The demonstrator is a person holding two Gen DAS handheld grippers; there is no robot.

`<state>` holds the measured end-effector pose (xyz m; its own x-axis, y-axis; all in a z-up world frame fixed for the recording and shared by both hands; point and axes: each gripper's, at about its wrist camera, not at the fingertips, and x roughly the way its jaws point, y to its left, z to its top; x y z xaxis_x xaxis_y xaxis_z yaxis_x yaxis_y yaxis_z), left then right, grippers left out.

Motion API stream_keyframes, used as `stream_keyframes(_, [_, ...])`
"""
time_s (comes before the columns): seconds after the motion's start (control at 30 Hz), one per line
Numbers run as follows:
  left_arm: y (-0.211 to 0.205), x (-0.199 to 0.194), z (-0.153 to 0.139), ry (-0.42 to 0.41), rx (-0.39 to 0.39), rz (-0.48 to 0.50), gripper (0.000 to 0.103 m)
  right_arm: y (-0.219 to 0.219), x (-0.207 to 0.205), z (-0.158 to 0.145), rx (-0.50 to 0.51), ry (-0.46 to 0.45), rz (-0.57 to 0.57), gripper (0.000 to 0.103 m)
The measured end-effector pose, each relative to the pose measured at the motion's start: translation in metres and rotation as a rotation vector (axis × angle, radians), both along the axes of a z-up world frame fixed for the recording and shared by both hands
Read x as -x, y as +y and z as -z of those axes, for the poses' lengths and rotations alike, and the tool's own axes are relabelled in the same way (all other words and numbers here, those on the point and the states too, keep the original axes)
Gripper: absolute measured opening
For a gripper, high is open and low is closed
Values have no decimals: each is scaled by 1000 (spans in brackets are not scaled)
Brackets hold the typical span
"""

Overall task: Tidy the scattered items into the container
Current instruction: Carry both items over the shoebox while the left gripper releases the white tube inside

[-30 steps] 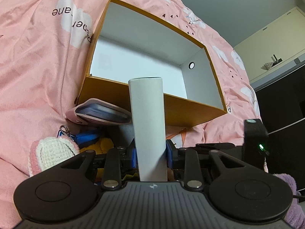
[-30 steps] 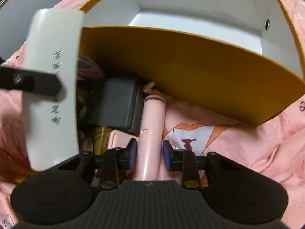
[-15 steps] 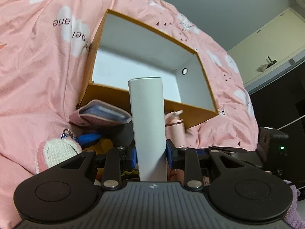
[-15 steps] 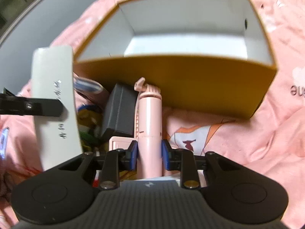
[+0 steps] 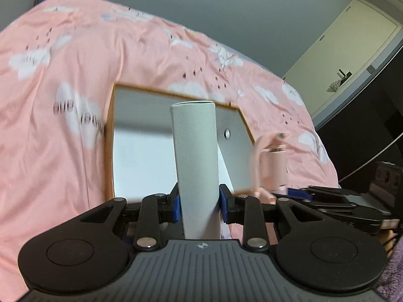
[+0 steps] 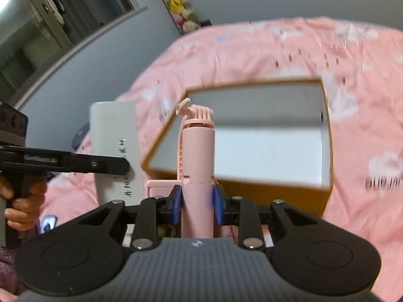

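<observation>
Left wrist view: compared to a second ago both grippers are way higher, so the clutter by the box's near wall has dropped out of sight and the orange box (image 5: 108, 151) now sits below. The left gripper (image 5: 199, 205) is clamped on the white tube (image 5: 194, 156), long axis pointing forward along the fingers. The right gripper (image 6: 197, 205) squeezes the pink selfie stick (image 6: 197, 156) the same way, head toward the box, over the pink bedspread (image 5: 55, 130).

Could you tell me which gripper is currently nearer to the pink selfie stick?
Right. The right gripper is clamped on the pink selfie stick; the left gripper, beside it, holds the white tube.
</observation>
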<state>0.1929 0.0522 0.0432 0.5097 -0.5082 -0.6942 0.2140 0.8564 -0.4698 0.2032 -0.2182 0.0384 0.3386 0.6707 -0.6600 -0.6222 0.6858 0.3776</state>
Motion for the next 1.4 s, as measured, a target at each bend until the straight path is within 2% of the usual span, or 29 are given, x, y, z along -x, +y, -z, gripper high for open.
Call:
stream_keyframes(0.17, [-6, -47, -4, -20, -35, 28, 33, 13, -24, -29, -43, -68, 31, 30])
stream_keyframes(0.27, [-14, -77, 7, -2, -72, 58, 34, 24, -48, -35, -62, -77, 58, 30])
stream_keyframes(0.37, [-26, -105, 26, 32, -142, 91, 33, 36, -69, -31, -41, -100, 71, 30])
stream_keyframes(0.47, [-35, -131, 54, 102, -179, 125, 33, 49, -94, -16, -10, -84, 70, 30])
stream_keyframes(0.63, [-48, -154, 101, 212, -170, 188, 33, 64, -132, 27, 36, 12, 83, 30])
stream_keyframes(0.87, [-58, -172, 140, 301, -190, 231, 33, 70, -155, 79, 114, 106, 82, 30])
stream_keyframes(0.93, [-61, -173, 144, 313, -198, 249, 33, 70, -157, 88, 126, 124, 82, 30])
stream_keyframes(1.03, [-65, -171, 145, 297, -252, 256, 34, 72, -160, 97, 142, 142, 83, 30])
stream_keyframes(1.17, [-60, -169, 136, 272, -254, 240, 34, 77, -160, 103, 169, 156, 76, 30])
stream_keyframes(1.3, [-59, -162, 125, 221, -350, 233, 35, 82, -153, 106, 191, 163, 60, 30])
stream_keyframes(1.4, [-56, -155, 119, 200, -370, 236, 35, 85, -150, 106, 196, 165, 50, 30])
